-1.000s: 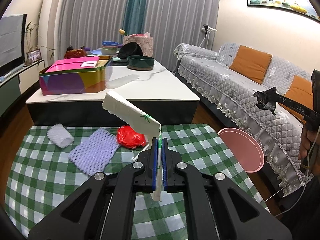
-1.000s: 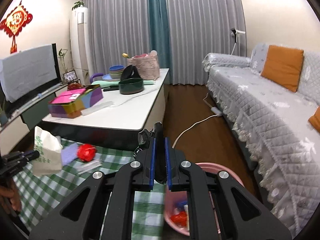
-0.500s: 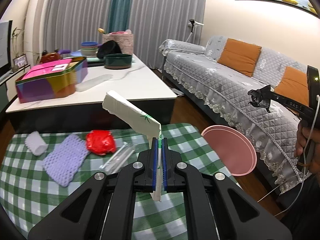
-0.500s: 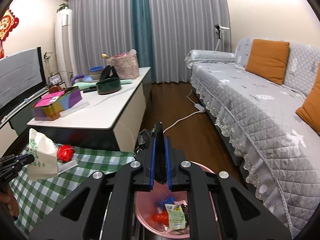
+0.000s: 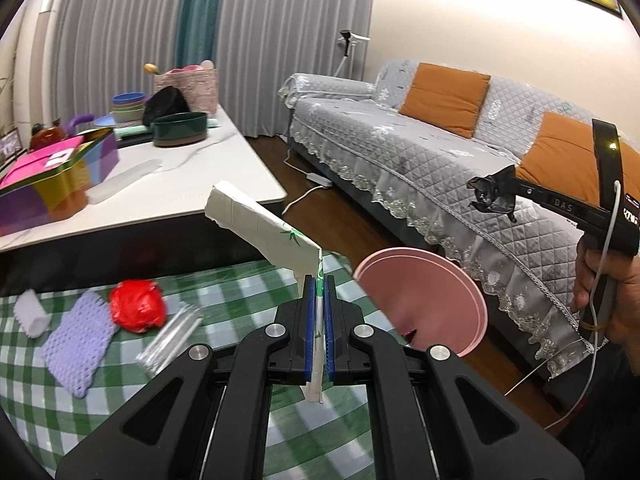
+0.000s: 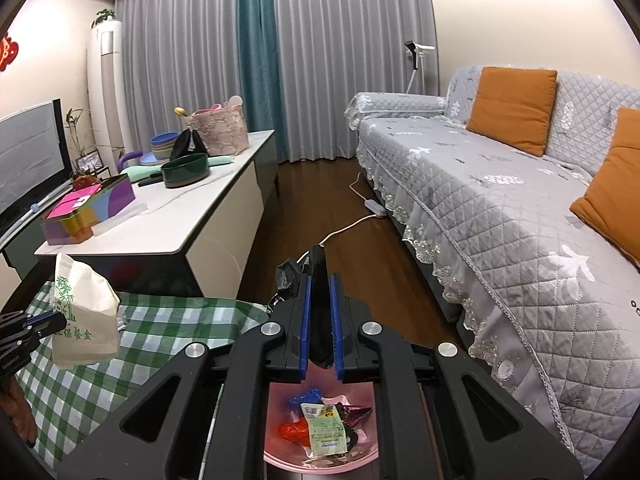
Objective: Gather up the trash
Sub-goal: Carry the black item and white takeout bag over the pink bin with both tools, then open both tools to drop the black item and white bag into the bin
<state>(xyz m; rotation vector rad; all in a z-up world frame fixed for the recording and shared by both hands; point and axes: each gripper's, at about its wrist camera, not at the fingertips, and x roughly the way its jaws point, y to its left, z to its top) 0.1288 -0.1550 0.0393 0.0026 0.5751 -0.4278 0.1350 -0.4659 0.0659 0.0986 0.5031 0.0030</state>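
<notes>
My left gripper [image 5: 318,284] is shut on a white paper bag [image 5: 264,228] with green bamboo print, held above the green checked tablecloth [image 5: 200,360]; the bag also shows in the right wrist view [image 6: 86,312]. My right gripper [image 6: 319,284] is shut on a crumpled black wrapper [image 6: 290,276], held above the pink trash bin [image 6: 320,452], which holds several wrappers. In the left wrist view the bin [image 5: 424,300] stands right of the table, with the right gripper [image 5: 492,196] beyond it. A red wrapper [image 5: 138,306], clear plastic piece [image 5: 170,350], purple foam net [image 5: 78,340] and white foam net [image 5: 32,312] lie on the cloth.
A white marble coffee table [image 5: 160,188] behind holds a colourful tin box [image 5: 52,176], a dark green bowl [image 5: 180,134] and dishes. A grey sofa [image 5: 420,152] with orange cushions runs along the right. A power strip and cable [image 6: 372,208] lie on the wood floor.
Both grippers have swung to the right. The right gripper with the black wrapper now hangs over the bin's opening. The left gripper with the bag has moved closer to the bin.
</notes>
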